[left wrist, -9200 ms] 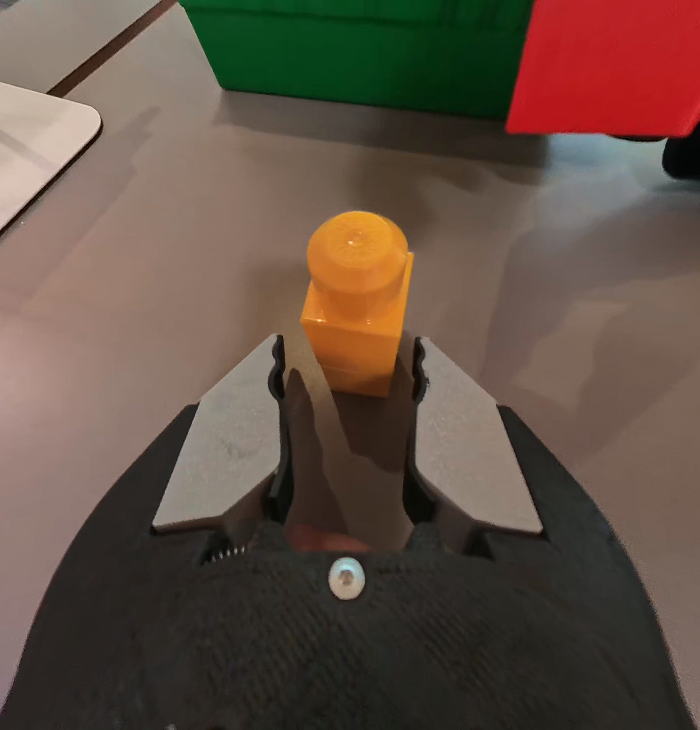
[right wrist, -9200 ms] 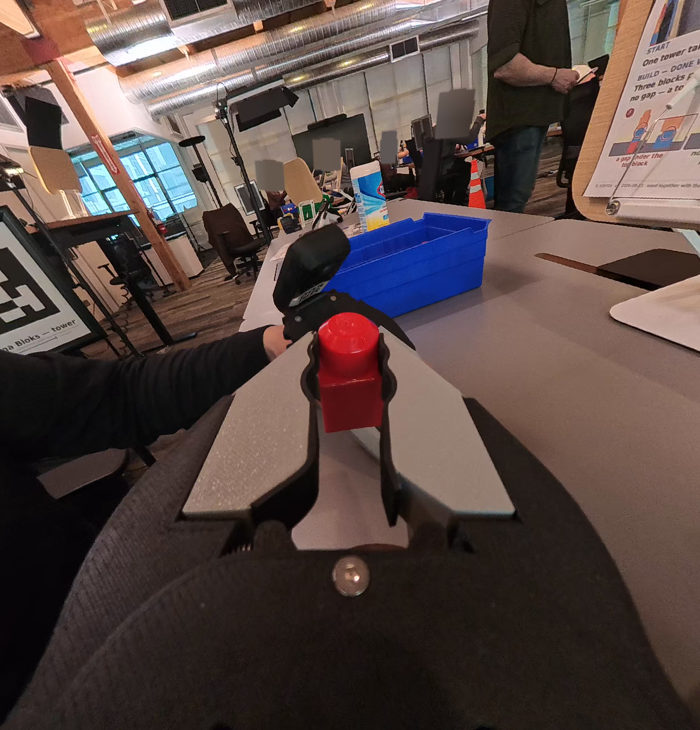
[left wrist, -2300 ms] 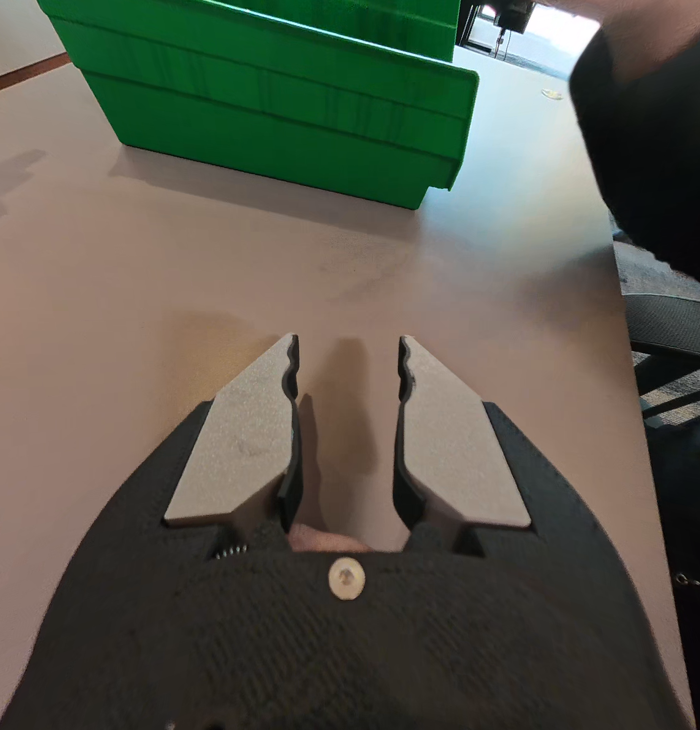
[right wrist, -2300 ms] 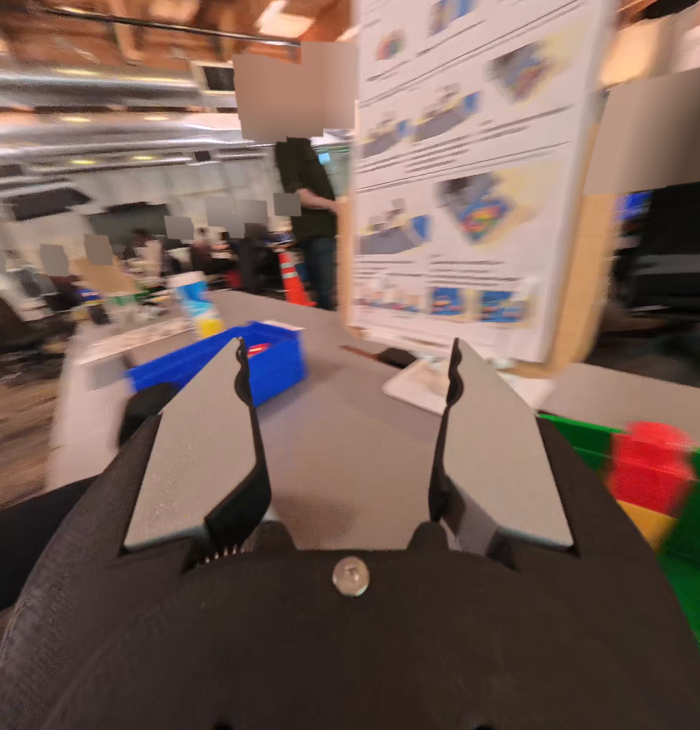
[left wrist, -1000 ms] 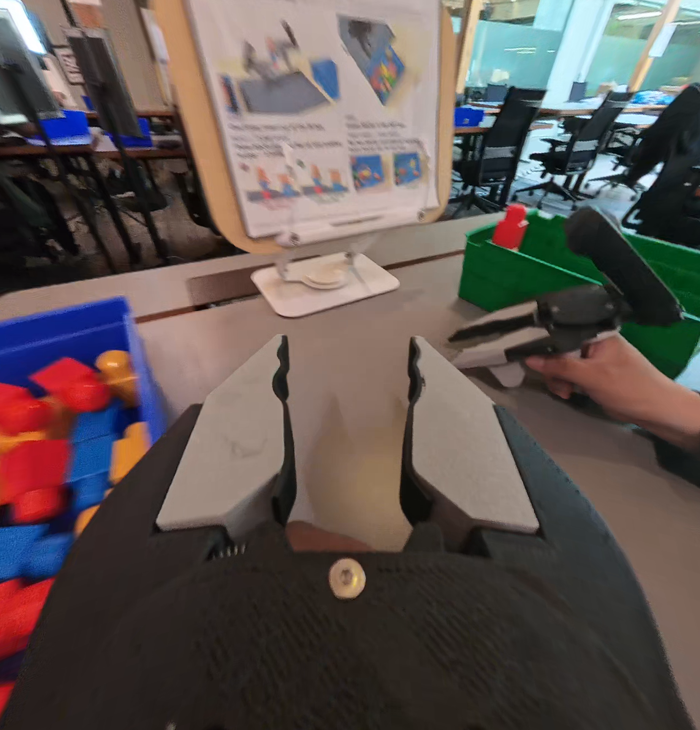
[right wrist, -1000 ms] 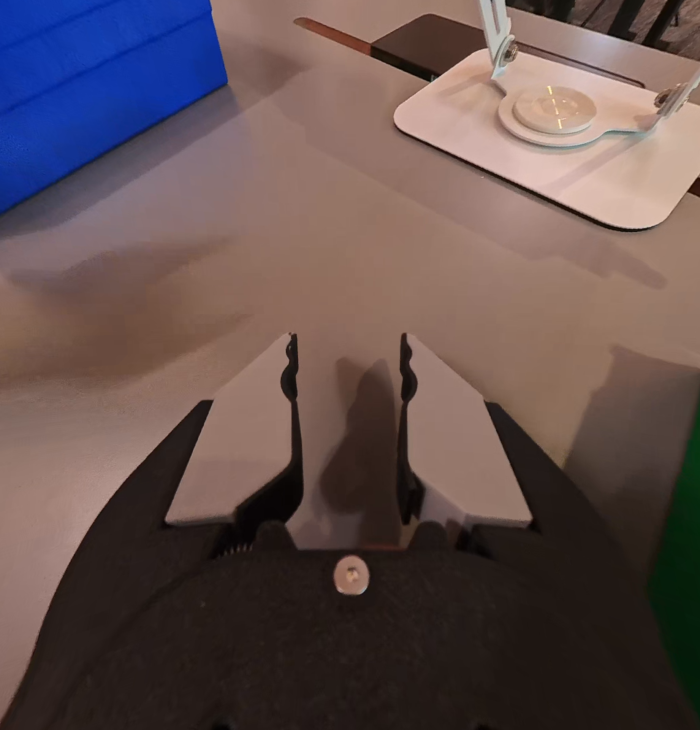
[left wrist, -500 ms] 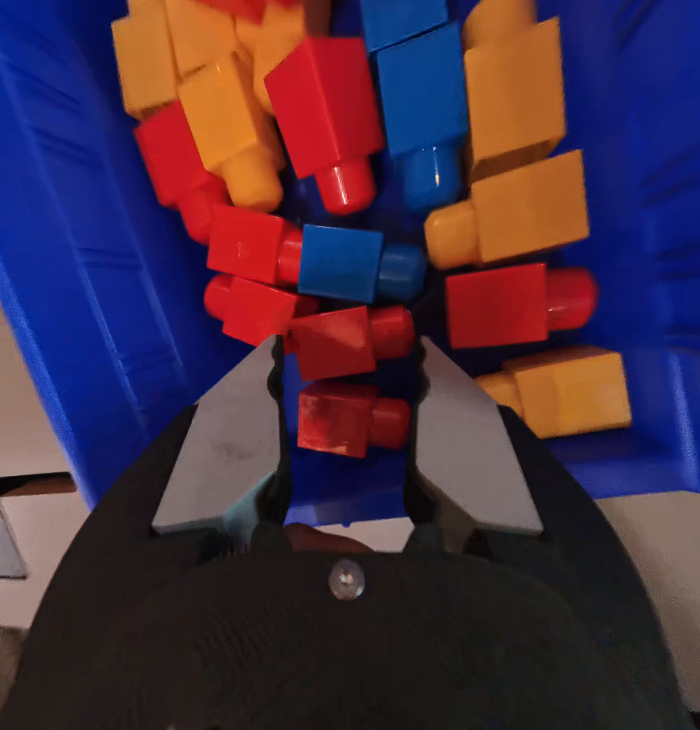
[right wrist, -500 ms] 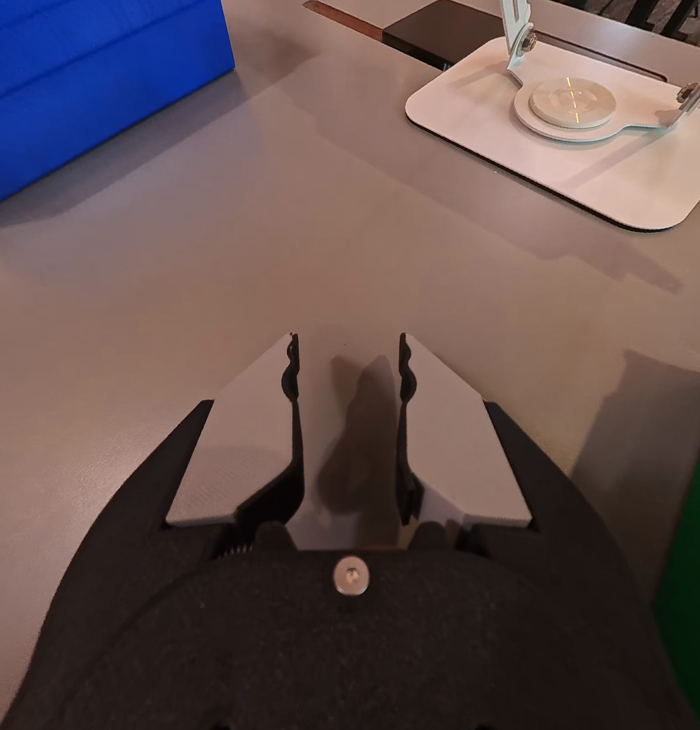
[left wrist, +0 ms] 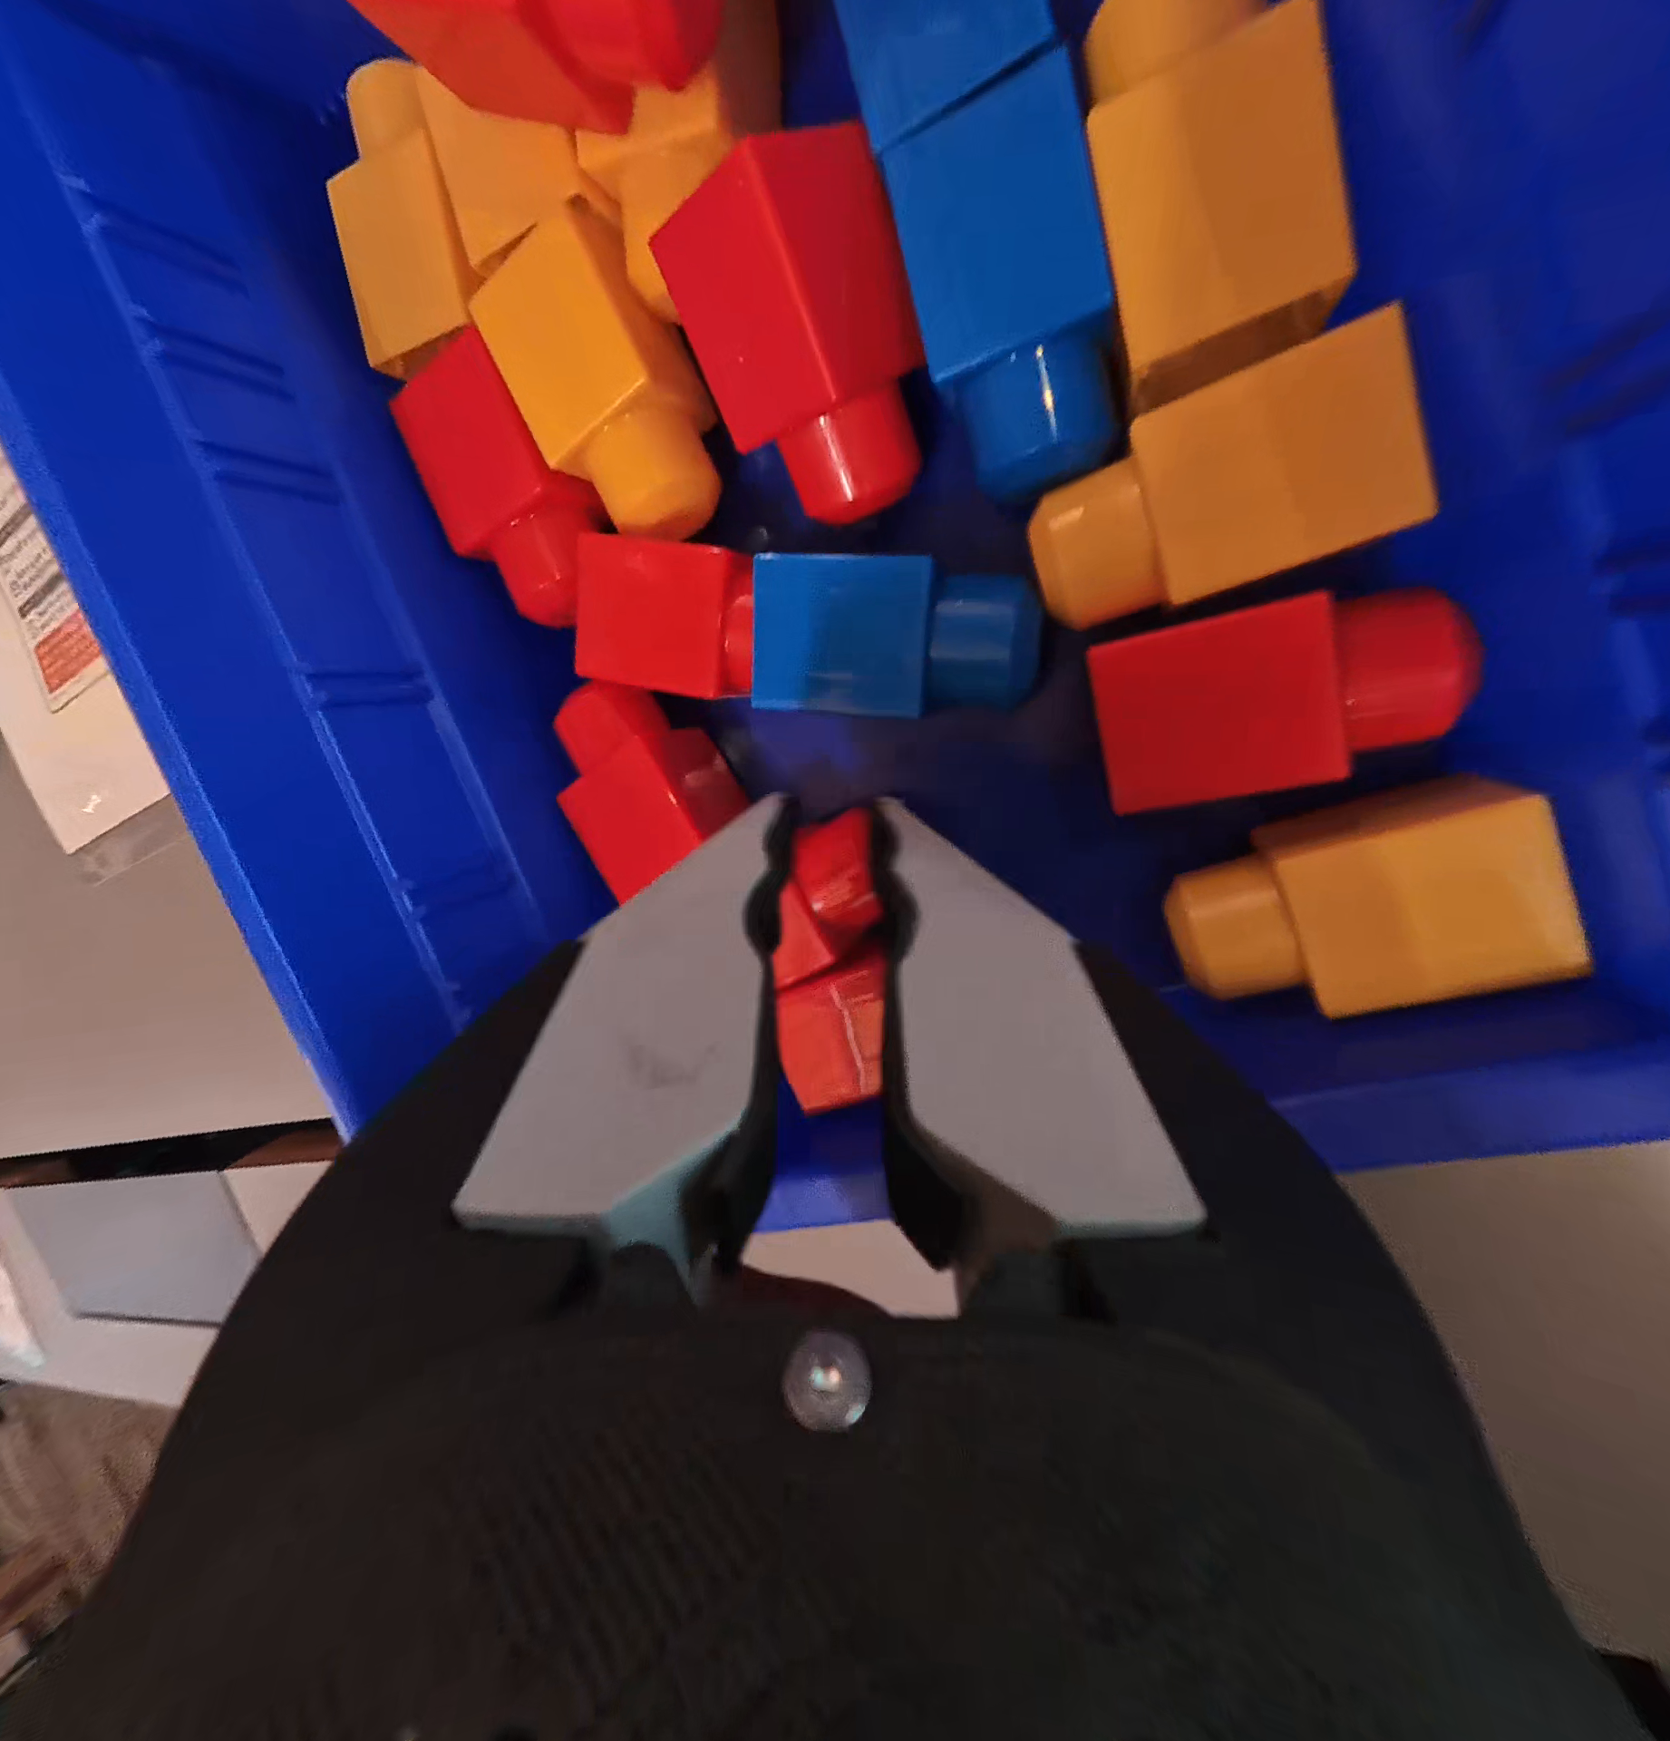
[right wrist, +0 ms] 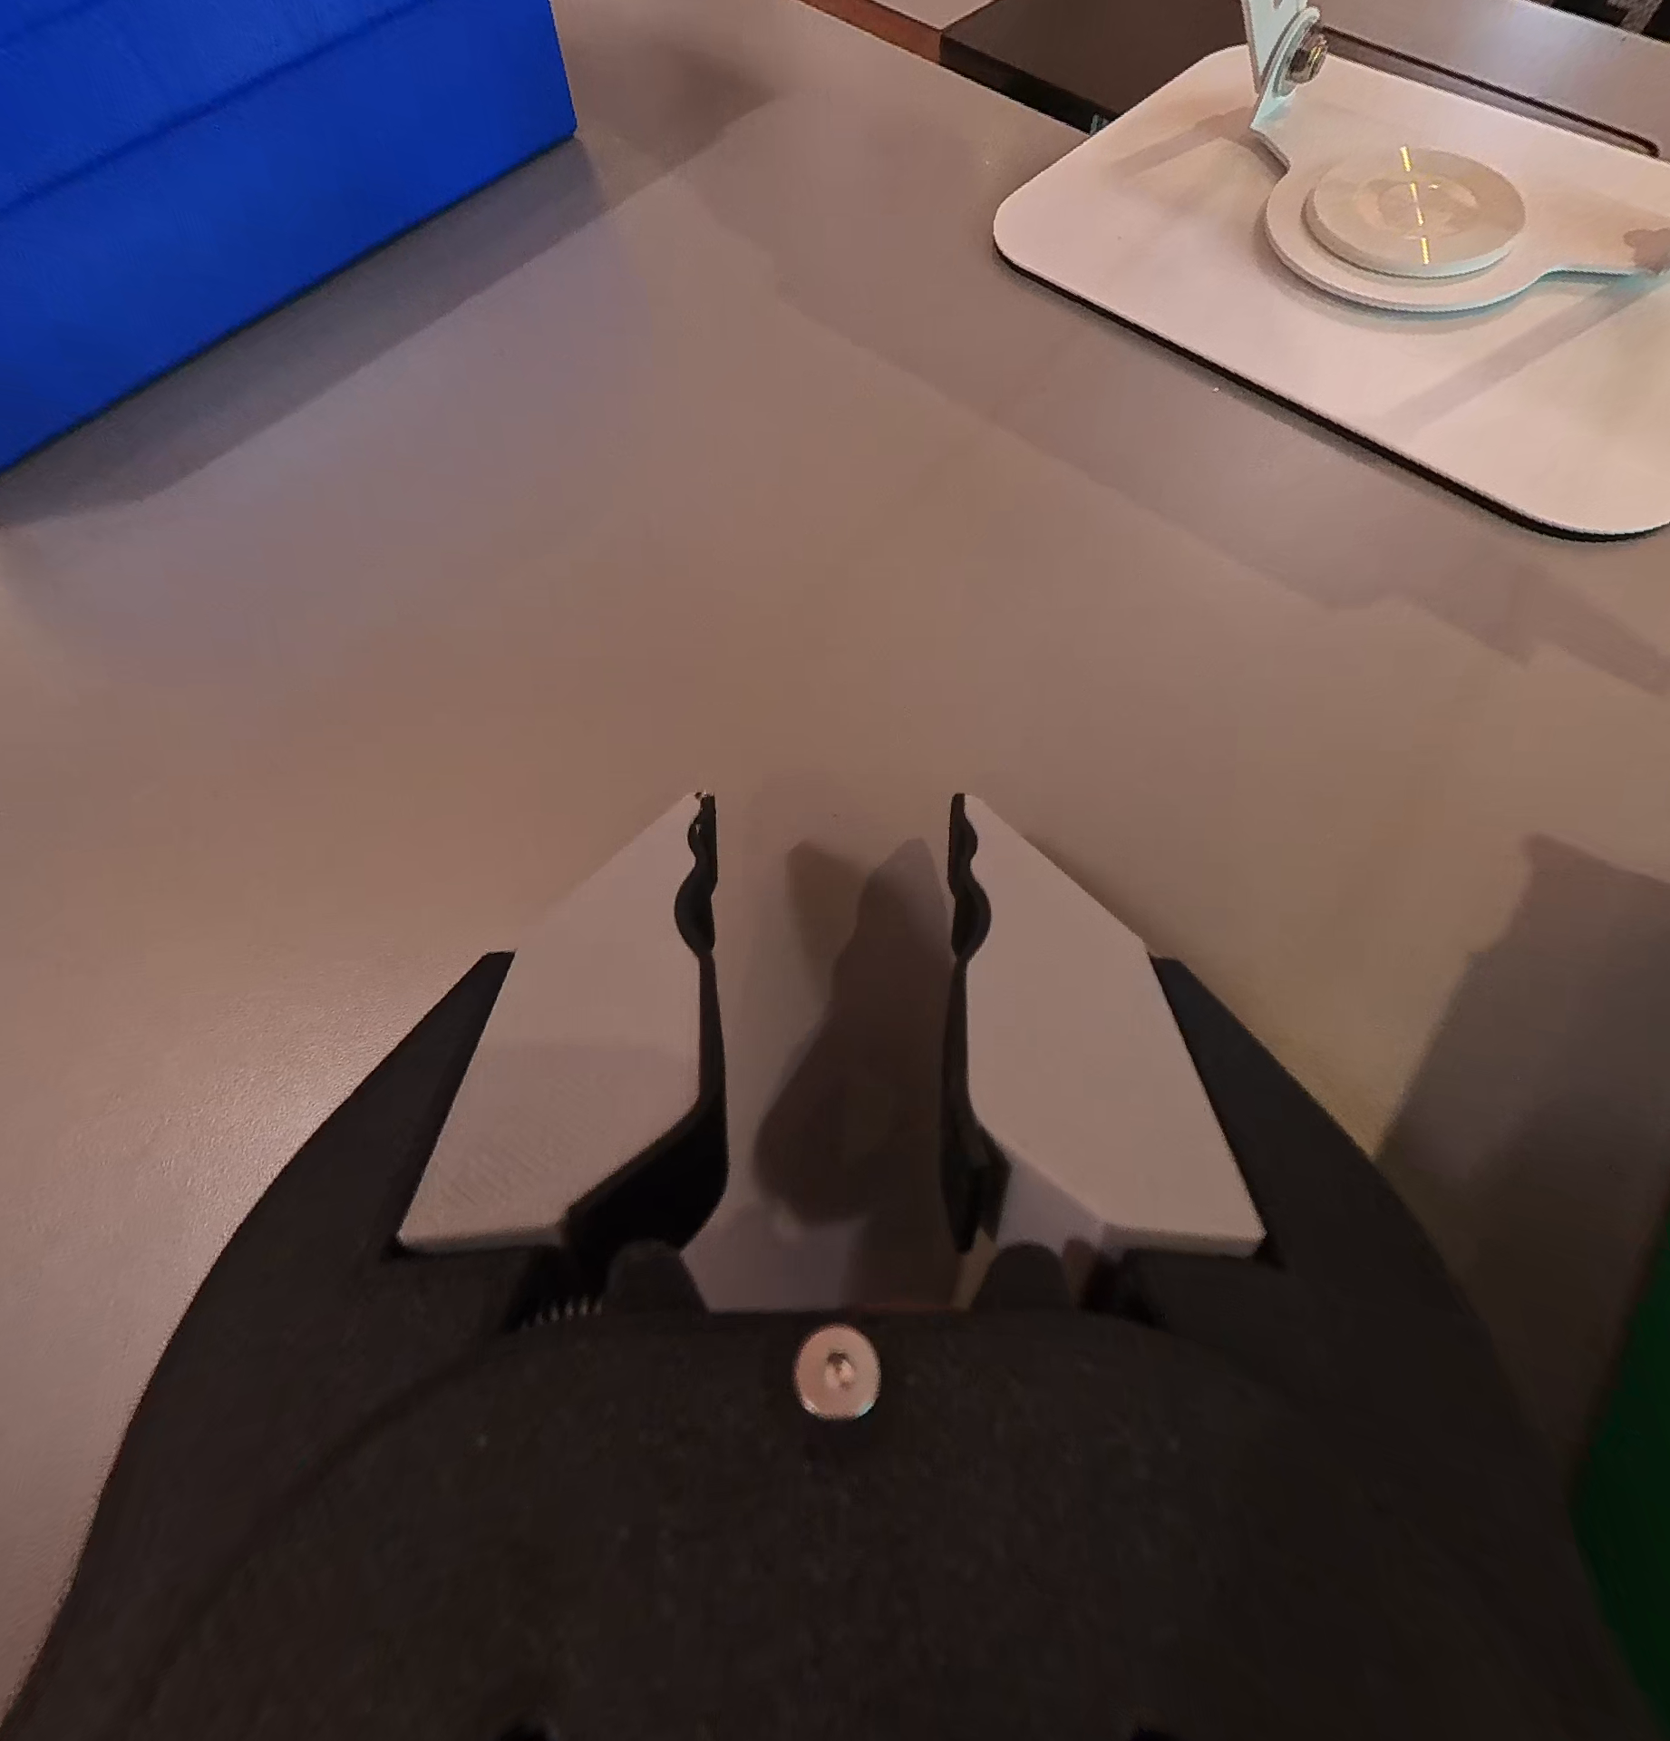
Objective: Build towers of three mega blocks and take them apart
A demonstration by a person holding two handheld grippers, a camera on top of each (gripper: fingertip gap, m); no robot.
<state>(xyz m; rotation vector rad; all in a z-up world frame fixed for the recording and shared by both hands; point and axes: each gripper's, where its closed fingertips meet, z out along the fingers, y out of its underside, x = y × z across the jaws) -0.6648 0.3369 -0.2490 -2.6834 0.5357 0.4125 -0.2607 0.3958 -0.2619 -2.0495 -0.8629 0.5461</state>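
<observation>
**Left jaws clamped on a red block in the bin**

Your left gripper (left wrist: 833,853) pinches a red block (left wrist: 831,961) inside the blue bin (left wrist: 275,612), among loose blocks. Only your right view shows the bare surface (right wrist: 718,565); there your right gripper (right wrist: 831,848) hovers, jaws apart, empty.

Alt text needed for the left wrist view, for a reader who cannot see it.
The left tool is shut on a small red plastic block above a blue plastic bin piled with red, blue and orange blocks. One joined red-and-blue pair lies just beyond the tool's tips.
</observation>
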